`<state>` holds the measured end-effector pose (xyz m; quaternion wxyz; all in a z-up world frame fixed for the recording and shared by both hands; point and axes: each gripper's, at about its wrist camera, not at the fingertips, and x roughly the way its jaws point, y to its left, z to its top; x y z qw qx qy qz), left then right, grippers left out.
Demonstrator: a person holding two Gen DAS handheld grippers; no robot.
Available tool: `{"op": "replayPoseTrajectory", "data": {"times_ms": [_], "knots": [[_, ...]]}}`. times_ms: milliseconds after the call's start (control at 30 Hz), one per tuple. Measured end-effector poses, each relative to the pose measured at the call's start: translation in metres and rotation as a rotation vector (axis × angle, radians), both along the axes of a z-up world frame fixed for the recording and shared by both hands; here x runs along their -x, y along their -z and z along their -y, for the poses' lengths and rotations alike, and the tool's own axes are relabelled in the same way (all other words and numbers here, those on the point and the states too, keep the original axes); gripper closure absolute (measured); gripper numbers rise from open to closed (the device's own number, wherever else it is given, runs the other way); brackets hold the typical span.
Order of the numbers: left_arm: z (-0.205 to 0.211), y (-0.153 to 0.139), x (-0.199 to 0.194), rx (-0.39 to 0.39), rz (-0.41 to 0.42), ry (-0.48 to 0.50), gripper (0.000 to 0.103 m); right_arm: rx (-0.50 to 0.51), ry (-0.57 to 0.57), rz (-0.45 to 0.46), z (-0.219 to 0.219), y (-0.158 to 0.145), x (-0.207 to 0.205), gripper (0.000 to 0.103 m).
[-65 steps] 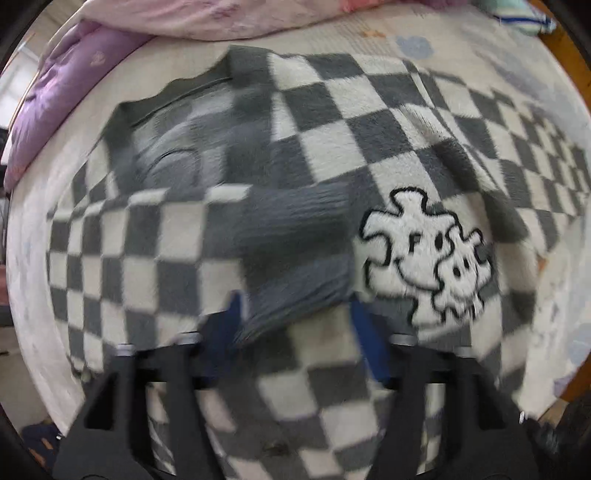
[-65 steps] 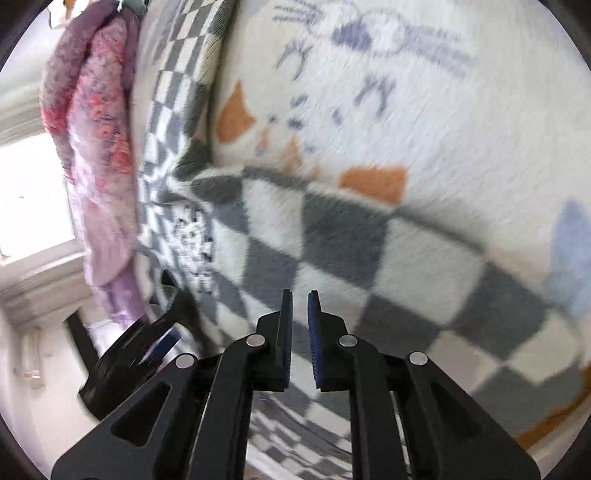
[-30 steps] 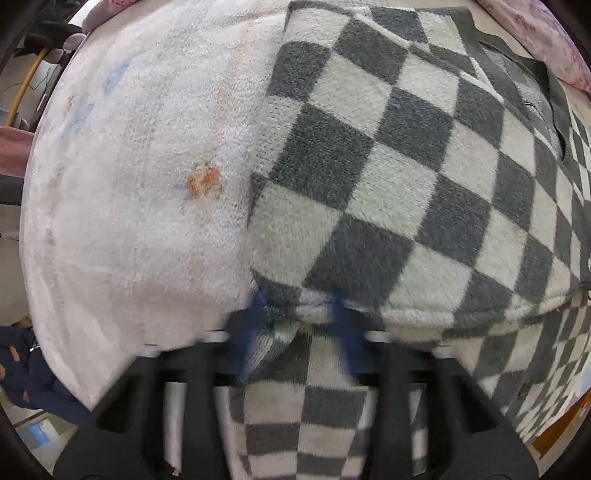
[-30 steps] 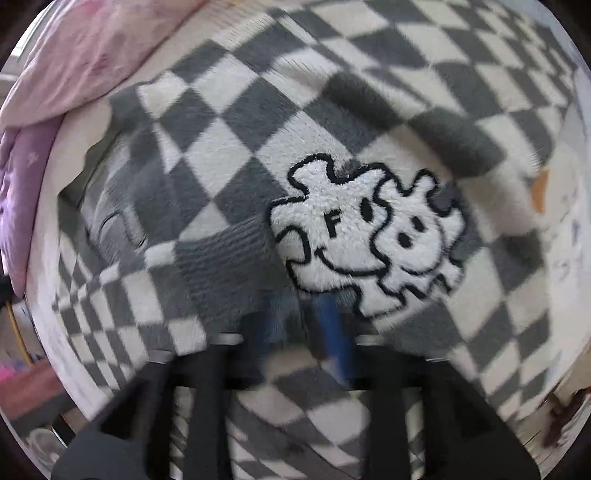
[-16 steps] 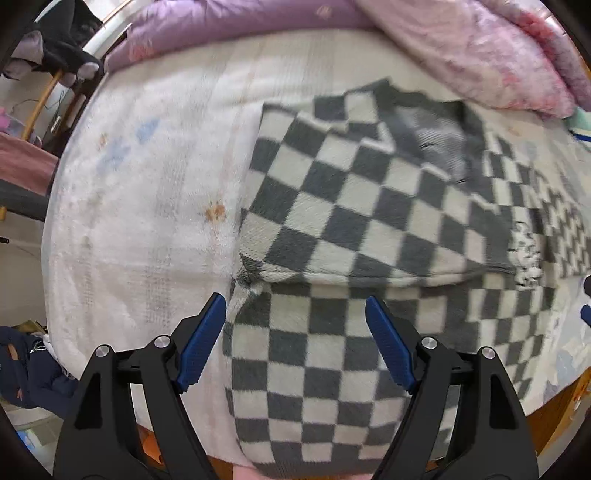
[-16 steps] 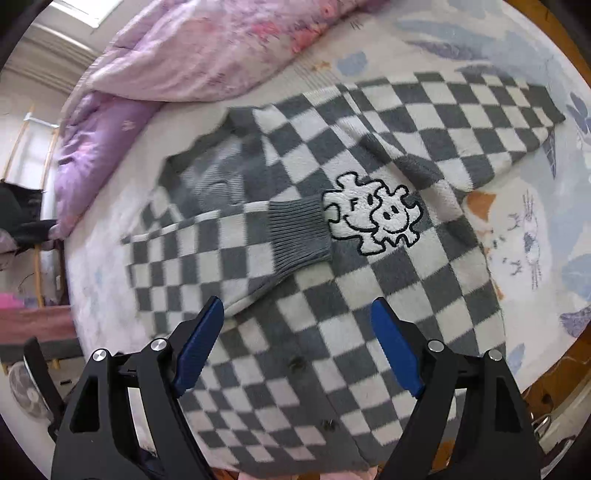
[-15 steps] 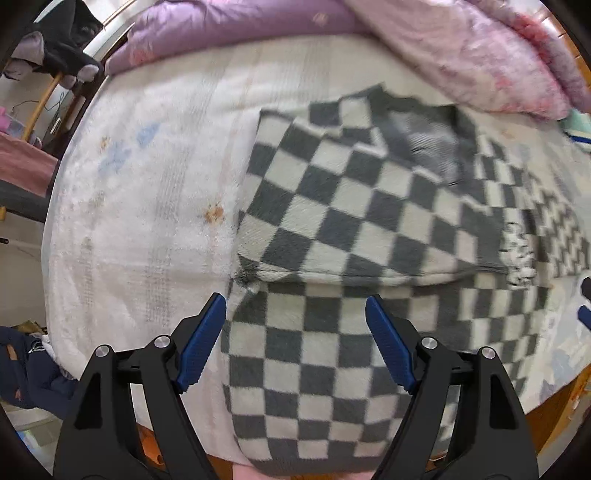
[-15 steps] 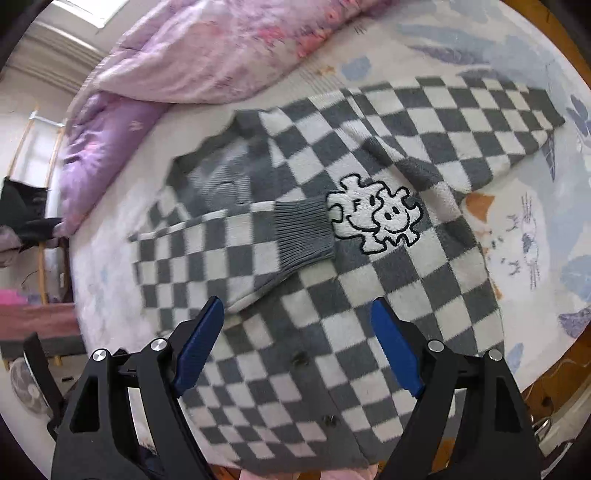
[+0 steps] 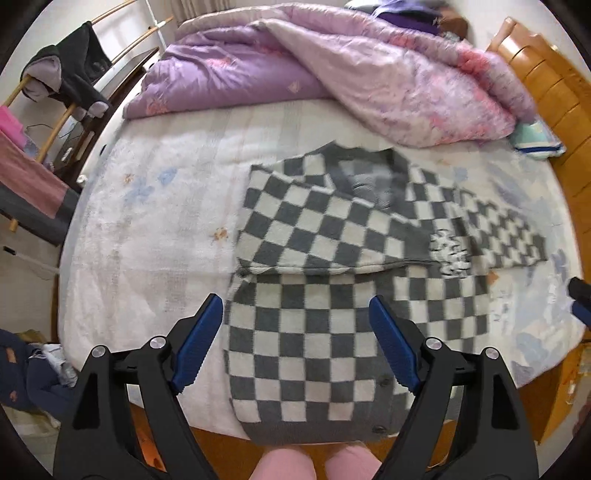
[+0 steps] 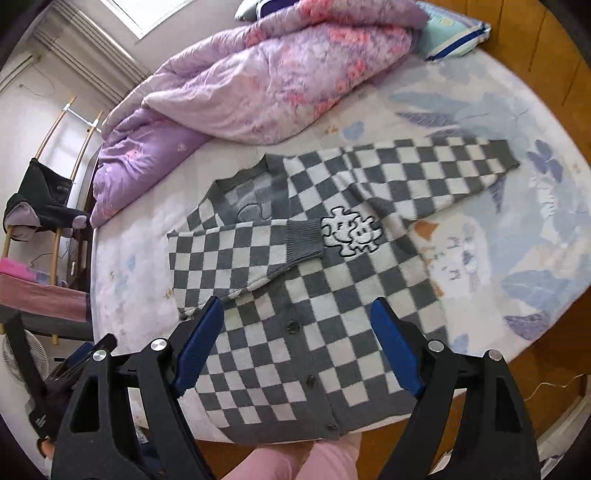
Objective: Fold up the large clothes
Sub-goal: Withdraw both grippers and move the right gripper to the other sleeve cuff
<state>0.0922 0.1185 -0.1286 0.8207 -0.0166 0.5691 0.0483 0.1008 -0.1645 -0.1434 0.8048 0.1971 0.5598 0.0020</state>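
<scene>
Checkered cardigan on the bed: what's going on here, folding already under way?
A person is folding a checkered cardigan spread on a bed, holding a gripper in each hand. One sleeve is already folded across the chest; the other sleeve lies stretched out. The left gripper, jaws opening, and the right gripper, open, are both above it, holding nothing.

- Soft, even daylight fills both views; the bed looks bright and slightly washed out.
- In the right wrist view a window at the top left glares white.
- Shadows are faint, only thin dark lines under the cardigan folds.
- Strong fisheye bend curves the bed edges, with black corners around each round picture.
- The centre is fairly sharp; the quilt and far edges smear softly.
</scene>
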Motion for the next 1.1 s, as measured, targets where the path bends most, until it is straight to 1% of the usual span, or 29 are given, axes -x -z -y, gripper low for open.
{"op": "replayPoseTrajectory", "data": {"times_ms": [67,167,300,400,467,600,767,967,1033,1100], "knots": [[0.004,-0.01,0.011,0.009,0.02,0.027,0.018,0.003,0.021,0.018,0.001,-0.009,0.012,0.025],[0.01,-0.023,0.027,-0.015,0.053,0.071,0.018,0.001,0.058,0.043,0.002,-0.02,0.032,0.025],[0.016,-0.039,0.047,0.029,0.085,0.132,0.018,0.008,0.135,0.078,0.001,-0.037,0.068,0.025],[0.022,-0.051,0.062,0.029,0.119,0.181,0.018,0.024,0.175,0.08,-0.001,-0.044,0.09,0.025],[0.025,-0.058,0.071,0.043,0.142,0.211,0.018,0.033,0.202,0.083,-0.001,-0.049,0.106,0.025],[0.033,-0.067,0.083,0.066,0.163,0.26,0.018,0.022,0.253,0.097,-0.001,-0.056,0.132,0.025],[0.045,-0.076,0.089,0.076,0.18,0.312,0.018,0.018,0.317,0.121,0.01,-0.068,0.156,0.025],[0.067,-0.078,0.083,0.077,0.187,0.359,0.018,-0.005,0.404,0.123,0.035,-0.07,0.168,0.024],[0.079,-0.077,0.079,0.076,0.186,0.374,0.018,-0.006,0.418,0.122,0.043,-0.069,0.171,0.021],[0.09,-0.074,0.072,0.089,0.175,0.378,0.015,-0.004,0.439,0.121,0.054,-0.067,0.174,0.019]]}}
